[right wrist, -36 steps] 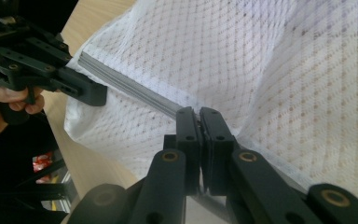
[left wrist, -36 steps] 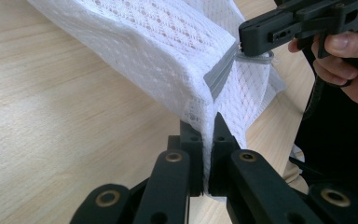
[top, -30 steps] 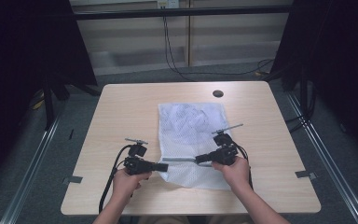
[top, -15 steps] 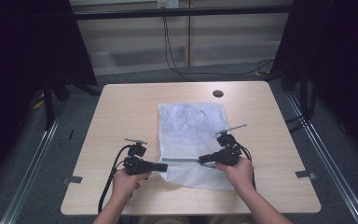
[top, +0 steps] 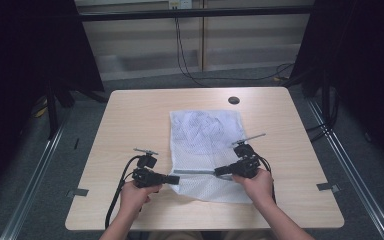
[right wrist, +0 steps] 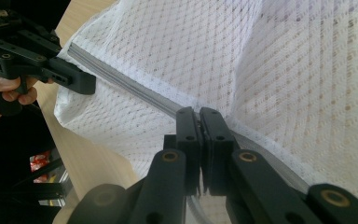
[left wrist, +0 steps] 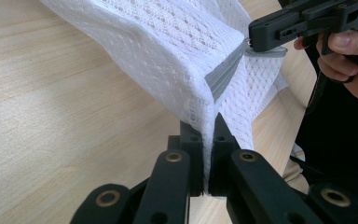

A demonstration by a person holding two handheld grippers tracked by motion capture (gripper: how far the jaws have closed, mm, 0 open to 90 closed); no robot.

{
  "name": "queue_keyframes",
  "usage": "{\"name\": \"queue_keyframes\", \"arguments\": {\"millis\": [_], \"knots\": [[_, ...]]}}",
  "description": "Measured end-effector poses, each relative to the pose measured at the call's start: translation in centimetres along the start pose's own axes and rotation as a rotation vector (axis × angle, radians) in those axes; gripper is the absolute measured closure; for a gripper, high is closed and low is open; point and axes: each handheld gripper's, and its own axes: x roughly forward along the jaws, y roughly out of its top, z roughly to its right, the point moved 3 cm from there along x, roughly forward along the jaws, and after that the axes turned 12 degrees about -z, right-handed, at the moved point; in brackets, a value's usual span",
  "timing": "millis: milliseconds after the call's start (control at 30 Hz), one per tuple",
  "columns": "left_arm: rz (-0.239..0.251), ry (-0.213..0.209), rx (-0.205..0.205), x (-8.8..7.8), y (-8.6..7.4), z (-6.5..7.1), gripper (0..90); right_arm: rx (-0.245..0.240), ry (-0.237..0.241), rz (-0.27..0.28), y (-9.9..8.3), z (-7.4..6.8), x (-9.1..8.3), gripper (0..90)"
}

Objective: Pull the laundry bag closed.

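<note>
Both claws are clenched on the white mesh bag (top: pixel 205 150), which lies on the wooden tabletop (top: pixel 130 120) a little right of its middle. Left claw (top: pixel 175 179) pinches the bag's left edge at the end of the grey zipper (top: pixel 194 172); in the left gripper view the left claw (left wrist: pixel 208 135) has its jaws pressed together on a fold of the white mesh (left wrist: pixel 177 56), with the zipper (left wrist: pixel 223 74) running up and away from them toward the other claw (left wrist: pixel 251 44). Right claw (top: pixel 219 171) grips the zipper line farther along, over the bag's near part. In the right gripper view the right claw (right wrist: pixel 199 114) is closed on the zipper (right wrist: pixel 121 81), and the mesh (right wrist: pixel 284 70) rises in folds around the pinch. Between the two claws the zipper is pulled into a straight line, lifted slightly off the tabletop. The bag's far part lies flat, with something crumpled showing through the mesh (top: pixel 202 122). A hand (top: pixel 135 196) holds the left tool and another hand (top: pixel 257 186) holds the right one
</note>
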Motion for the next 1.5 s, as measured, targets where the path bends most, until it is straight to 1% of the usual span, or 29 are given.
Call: {"name": "queue_keyframes", "arguments": {"millis": [67,133,167,200,233,267,300,333,367,400,467,500,567,633,733,767,867,900,1000,1233,1333,1500], "knots": [[0.001,-0.003,0.000,0.0,0.0,0.0,88.6,-0.001,0.004,0.001,-0.1,0.0,0.0,87.5],[-0.003,0.004,0.007,0.0,0.0,0.0,88.6,0.000,0.004,0.000,-0.1,0.0,0.0,87.5],[-0.002,0.002,0.003,0.0,0.0,0.0,88.6,0.000,0.006,0.000,-0.1,0.1,0.0,87.5],[0.001,0.012,0.009,-0.1,0.0,-0.1,88.6,-0.002,-0.001,0.000,-0.1,0.1,0.0,87.5],[0.005,0.010,0.007,-0.2,0.0,-0.1,88.7,-0.001,-0.007,-0.003,-0.2,0.1,0.0,87.5],[0.005,0.008,0.002,-0.3,-0.1,-0.1,88.6,0.006,-0.013,0.001,-0.3,0.4,-0.2,87.5],[0.008,0.015,0.002,-0.4,-0.1,-0.2,88.6,0.008,-0.018,0.002,-0.4,0.5,-0.3,87.5],[0.008,0.013,0.005,-0.5,-0.1,-0.3,88.6,0.008,-0.018,0.002,-0.4,0.5,-0.3,87.5],[0.015,0.016,-0.003,-0.5,-0.2,-0.3,88.7,0.011,-0.016,0.002,-0.4,0.7,-0.4,87.5],[0.012,0.011,0.002,-0.5,-0.2,-0.3,88.7,0.018,-0.013,0.005,-0.5,0.9,-0.6,87.4],[0.010,0.004,-0.004,-0.4,-0.2,-0.2,88.6,0.028,-0.004,0.009,-0.7,1.2,-0.8,87.5],[0.010,0.014,-0.003,-0.4,-0.2,-0.2,88.6,0.024,-0.010,0.010,-0.7,1.2,-0.8,87.4],[0.010,0.005,-0.008,-0.4,-0.2,-0.2,88.6,0.020,-0.012,0.007,-0.8,1.2,-0.8,87.5],[0.008,0.010,0.001,-0.4,-0.2,-0.3,88.6,0.019,-0.006,0.008,-0.8,1.2,-0.8,87.5],[0.008,0.012,0.002,-0.4,-0.2,-0.3,88.6,0.019,-0.006,0.007,-0.8,1.1,-0.8,87.4],[0.008,0.007,-0.005,-0.4,-0.2,-0.2,88.6,0.019,-0.007,0.005,-0.8,1.1,-0.9,87.5],[0.006,0.007,-0.001,-0.4,-0.2,-0.2,88.6,0.025,-0.003,0.007,-0.8,1.1,-1.0,87.5],[0.007,0.016,0.002,-0.4,-0.2,-0.2,88.6,0.024,-0.006,0.008,-0.8,1.1,-1.0,87.5],[0.003,0.019,0.004,-0.4,-0.2,-0.3,88.6,0.023,-0.009,0.003,-0.8,1.2,-1.0,87.4],[0.003,0.016,0.002,-0.4,-0.2,-0.2,88.6,0.021,-0.008,0.001,-0.8,1.2,-1.1,87.5],[0.001,0.015,0.000,-0.4,-0.2,-0.2,88.6,0.010,-0.005,0.006,-0.9,1.2,-1.1,87.5],[-0.001,0.014,0.003,-0.4,-0.2,-0.2,88.6,0.013,-0.003,0.005,-0.9,1.2,-1.2,87.5]]}}
